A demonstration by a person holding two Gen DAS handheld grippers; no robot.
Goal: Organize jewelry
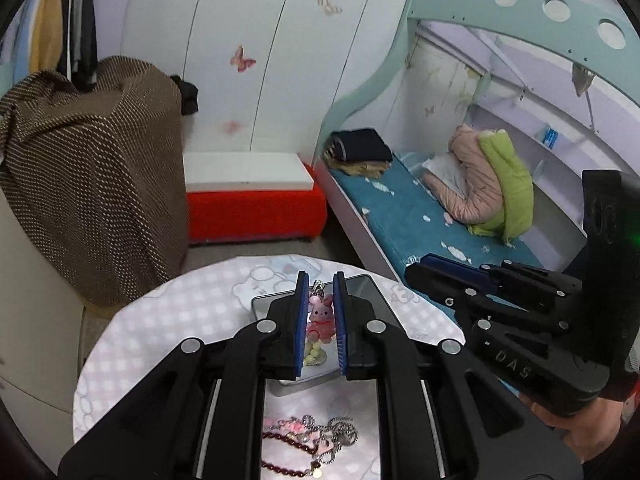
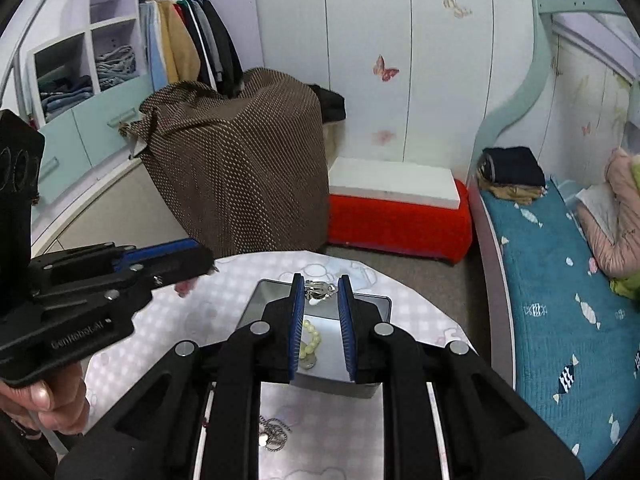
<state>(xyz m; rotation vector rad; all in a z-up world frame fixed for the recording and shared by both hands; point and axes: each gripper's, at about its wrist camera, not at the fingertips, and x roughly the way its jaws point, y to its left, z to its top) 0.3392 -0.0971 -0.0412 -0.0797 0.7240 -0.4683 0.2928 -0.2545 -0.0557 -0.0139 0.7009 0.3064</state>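
My left gripper [image 1: 320, 312] is shut on a pink bunny charm [image 1: 320, 318] and holds it over the silver tray [image 1: 260, 304], where a pale green bead bracelet [image 1: 314, 354] lies. My right gripper [image 2: 320, 296] is shut on a silver hair clip [image 2: 320, 292] above the same tray [image 2: 256, 300], over the green bracelet [image 2: 312, 340]. A pink and dark red bead bracelet [image 1: 288, 440] and a silver chain [image 1: 340, 436] lie on the table near me; the chain also shows in the right wrist view [image 2: 274, 436].
The round table [image 1: 160, 320] has a pale checked cloth with bears. Behind it stand a brown-covered box [image 1: 92, 184], a red bench [image 1: 256, 208] and a bed with a teal mattress [image 1: 400, 208]. A wardrobe with hanging clothes [image 2: 188, 44] is at the back left.
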